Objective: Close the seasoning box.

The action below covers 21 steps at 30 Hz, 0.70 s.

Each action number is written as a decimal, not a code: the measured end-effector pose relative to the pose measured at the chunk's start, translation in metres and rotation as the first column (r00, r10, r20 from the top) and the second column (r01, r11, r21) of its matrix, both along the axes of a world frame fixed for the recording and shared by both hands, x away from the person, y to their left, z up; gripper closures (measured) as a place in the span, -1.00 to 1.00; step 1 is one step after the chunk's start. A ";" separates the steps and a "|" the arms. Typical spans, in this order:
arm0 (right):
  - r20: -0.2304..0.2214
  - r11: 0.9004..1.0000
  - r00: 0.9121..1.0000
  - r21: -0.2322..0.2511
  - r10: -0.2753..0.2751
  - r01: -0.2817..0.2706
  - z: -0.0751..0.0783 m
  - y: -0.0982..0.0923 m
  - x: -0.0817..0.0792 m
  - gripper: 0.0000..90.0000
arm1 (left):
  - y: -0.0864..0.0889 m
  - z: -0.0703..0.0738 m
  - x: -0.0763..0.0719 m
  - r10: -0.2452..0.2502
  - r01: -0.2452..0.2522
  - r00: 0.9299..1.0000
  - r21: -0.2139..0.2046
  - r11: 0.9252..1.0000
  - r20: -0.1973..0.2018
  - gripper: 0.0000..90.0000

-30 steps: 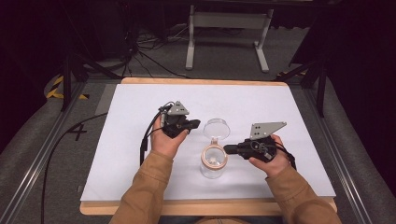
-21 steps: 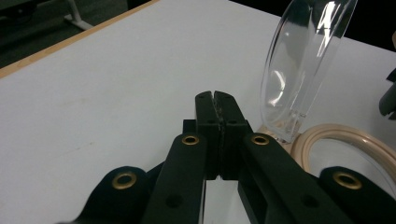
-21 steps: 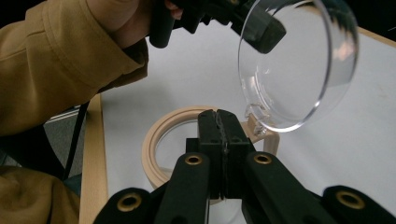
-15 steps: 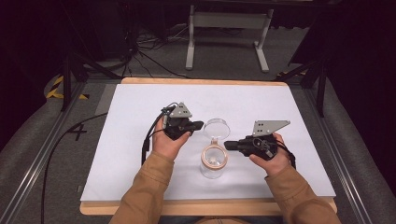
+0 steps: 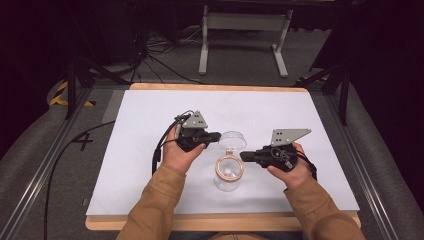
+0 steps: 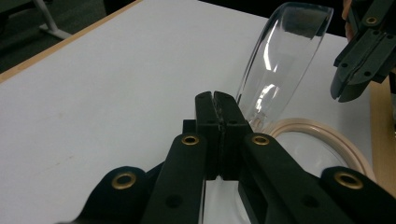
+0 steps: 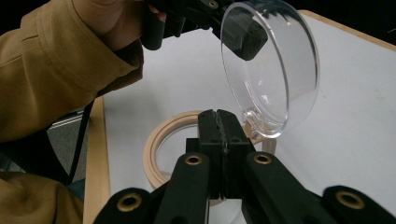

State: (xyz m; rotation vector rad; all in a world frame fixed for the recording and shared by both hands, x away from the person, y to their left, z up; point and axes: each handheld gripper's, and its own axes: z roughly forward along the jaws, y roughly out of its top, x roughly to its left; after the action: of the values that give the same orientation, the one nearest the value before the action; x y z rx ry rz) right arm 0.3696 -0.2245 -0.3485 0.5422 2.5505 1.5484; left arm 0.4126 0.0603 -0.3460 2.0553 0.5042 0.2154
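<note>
- A jar (image 5: 228, 172) stands on the table (image 5: 150, 115), near its front edge and about midway across.
- Its hinged lid (image 5: 233, 140) stands open, tilted up behind the rim (image 7: 156, 140).
- The left gripper (image 5: 214, 135) sits left of the lid, just beside it.
- The right gripper (image 5: 243, 156) lies right of the jar, its tip close to the rim.
- Behind the table, a stand (image 5: 243, 35) rests on the floor.

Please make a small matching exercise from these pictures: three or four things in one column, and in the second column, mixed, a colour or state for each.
Things:
1. clear lid
2. rim ring of the jar
3. left claw
4. sleeve

Colours or states:
a. shut, black jaws together
b. tan-brown
c. transparent, swung up open
d. cream-beige

Pairs: 1-c, 2-d, 3-a, 4-b
</note>
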 end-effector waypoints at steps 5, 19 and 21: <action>-0.010 1.000 1.000 0.002 0.011 -0.011 0.001 0.000 -0.001 1.00 | 0.002 0.003 -0.003 -0.028 0.028 1.000 0.004 1.000 -0.013 0.99; -0.055 0.997 0.996 -0.029 0.069 -0.071 0.003 0.006 -0.009 1.00 | 0.017 0.009 -0.005 -0.001 0.002 0.999 0.015 1.000 -0.033 0.88; -0.062 0.996 0.995 -0.045 0.077 -0.080 0.003 0.007 -0.011 1.00 | 0.020 0.009 -0.004 0.009 -0.008 0.999 0.024 1.000 -0.037 0.87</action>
State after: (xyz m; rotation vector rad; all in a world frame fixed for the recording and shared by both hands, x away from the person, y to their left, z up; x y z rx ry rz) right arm 0.3590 -0.2173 -0.3454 0.4968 2.6768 1.5139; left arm 0.4082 0.0806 -0.3369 2.0845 0.5358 0.1893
